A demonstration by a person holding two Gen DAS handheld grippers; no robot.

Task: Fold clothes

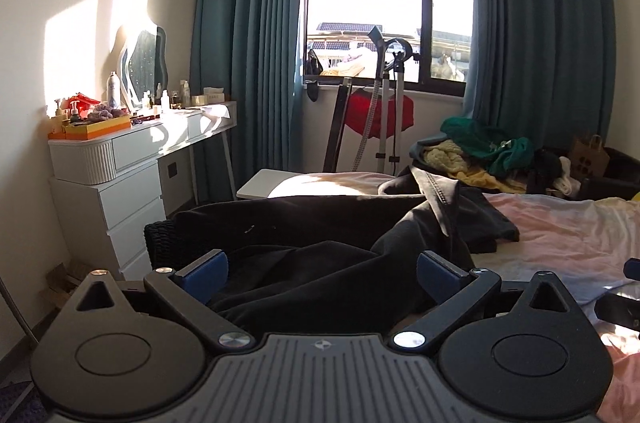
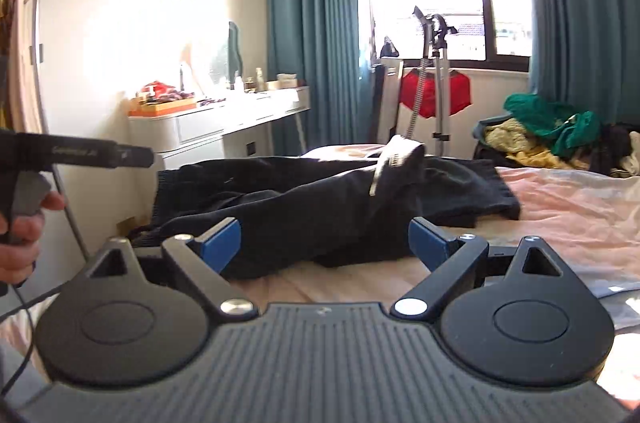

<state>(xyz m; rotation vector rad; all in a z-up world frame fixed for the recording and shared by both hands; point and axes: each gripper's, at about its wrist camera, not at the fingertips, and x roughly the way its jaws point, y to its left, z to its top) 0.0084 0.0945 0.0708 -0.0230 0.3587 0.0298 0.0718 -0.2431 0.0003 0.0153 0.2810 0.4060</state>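
Observation:
A black garment lies crumpled across the bed's pink sheet, one part flipped up to show a grey seam. My left gripper is open, and black cloth lies loose between its blue pads. In the right wrist view the same black garment stretches across the bed ahead, a pale strip sticking up near its middle. My right gripper is open just short of the cloth's near edge, holding nothing. At the left, a person's hand holds the other gripper's handle.
A pile of green, yellow and dark clothes sits at the bed's far right. A white dressing table with bottles stands left. A garment steamer with a red top stands under the window, between teal curtains. A clothes rail is far left.

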